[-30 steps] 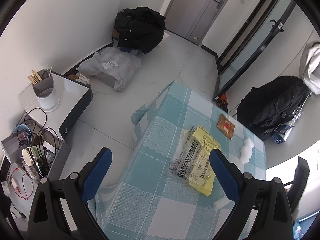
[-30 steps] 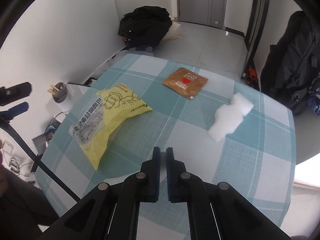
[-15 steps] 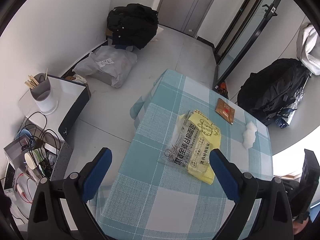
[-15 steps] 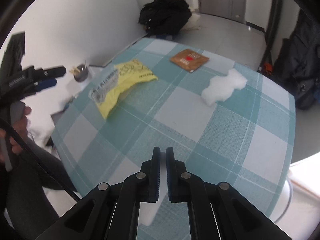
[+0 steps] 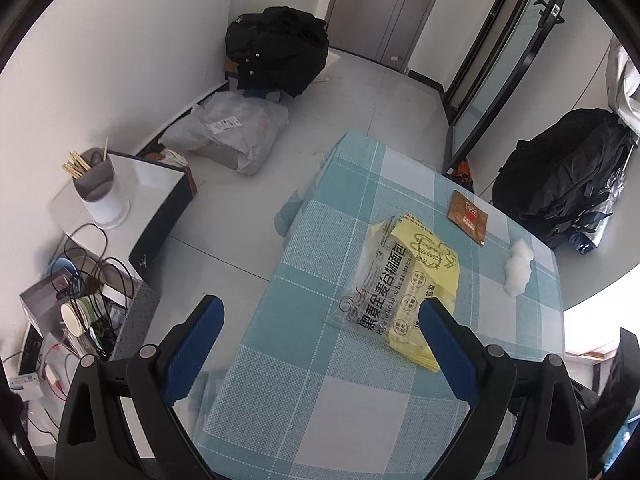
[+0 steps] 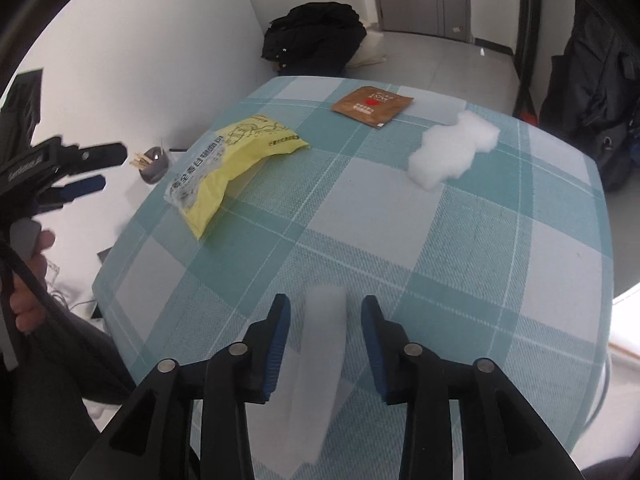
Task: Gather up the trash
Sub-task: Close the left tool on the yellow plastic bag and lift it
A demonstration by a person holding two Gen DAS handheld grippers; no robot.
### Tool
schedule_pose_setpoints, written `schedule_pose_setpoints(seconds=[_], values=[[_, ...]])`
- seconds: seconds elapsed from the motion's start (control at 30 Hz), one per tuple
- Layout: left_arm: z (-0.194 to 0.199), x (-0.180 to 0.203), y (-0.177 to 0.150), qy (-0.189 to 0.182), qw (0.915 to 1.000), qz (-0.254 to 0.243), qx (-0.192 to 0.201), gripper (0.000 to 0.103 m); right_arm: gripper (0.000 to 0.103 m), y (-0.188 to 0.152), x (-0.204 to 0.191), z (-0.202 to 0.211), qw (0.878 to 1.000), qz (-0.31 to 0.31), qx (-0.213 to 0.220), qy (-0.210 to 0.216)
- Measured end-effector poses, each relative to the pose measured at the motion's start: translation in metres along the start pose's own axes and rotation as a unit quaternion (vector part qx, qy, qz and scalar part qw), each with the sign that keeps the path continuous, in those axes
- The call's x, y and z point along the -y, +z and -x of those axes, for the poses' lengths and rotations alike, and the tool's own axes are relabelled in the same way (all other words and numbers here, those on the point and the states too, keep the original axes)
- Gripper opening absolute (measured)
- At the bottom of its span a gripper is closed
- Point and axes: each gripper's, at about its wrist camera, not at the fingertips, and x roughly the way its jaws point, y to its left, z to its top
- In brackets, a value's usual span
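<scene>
Since a second ago the right gripper [image 6: 325,312] has spread its fingers either side of a white foam strip [image 6: 325,332]; left gripper [image 5: 320,322] hangs released above the worktop [image 5: 320,400], bread wrapper [image 5: 404,280] at 1 o'clock

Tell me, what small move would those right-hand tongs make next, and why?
Probably close. The right tongs are open with a white foam strip lying on the checked tablecloth right between the fingers, not yet pinched. Squeezing shut would likely grab it as the first piece of trash. The left tongs hover open above the yellow bread bag, holding nothing.
</scene>
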Motion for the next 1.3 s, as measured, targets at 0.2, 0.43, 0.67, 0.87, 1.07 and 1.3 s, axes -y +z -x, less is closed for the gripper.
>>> schedule_pose_setpoints(seconds=[0.2, 0.43, 0.67, 0.87, 1.07, 1.3], values=[[-0.001, 0.015, 0.002, 0.048, 0.9975, -0.050, -0.004, 0.096, 0.041, -0.006, 0.004, -0.001, 1.000, 0.005, 0.012, 0.003], [0.003, 0.031, 0.018, 0.003, 0.9961, -0.088, -0.001, 0.096, 0.021, -0.003, 0.002, -0.006, 1.000, 0.008, 0.019, 0.005], [-0.034, 0.068, 0.037, -0.047, 0.9796, -0.179, -0.078, 0.096, 0.013, -0.007, 0.021, 0.001, 0.998, -0.035, 0.036, 0.047], [-0.074, 0.087, 0.041, -0.029, 0.9661, -0.207, -0.151, 0.096, 0.013, -0.009, 0.035, 0.002, 0.995, -0.068, 0.040, 0.068], [-0.097, 0.098, 0.035, 0.002, 0.9546, -0.232, -0.188, 0.096, 0.013, -0.012, 0.045, 0.005, 0.992, -0.092, 0.048, 0.077], [-0.097, 0.097, 0.027, 0.030, 0.9476, -0.249, -0.198, 0.067, 0.013, -0.013, 0.055, 0.010, 0.989, -0.110, 0.058, 0.079]])
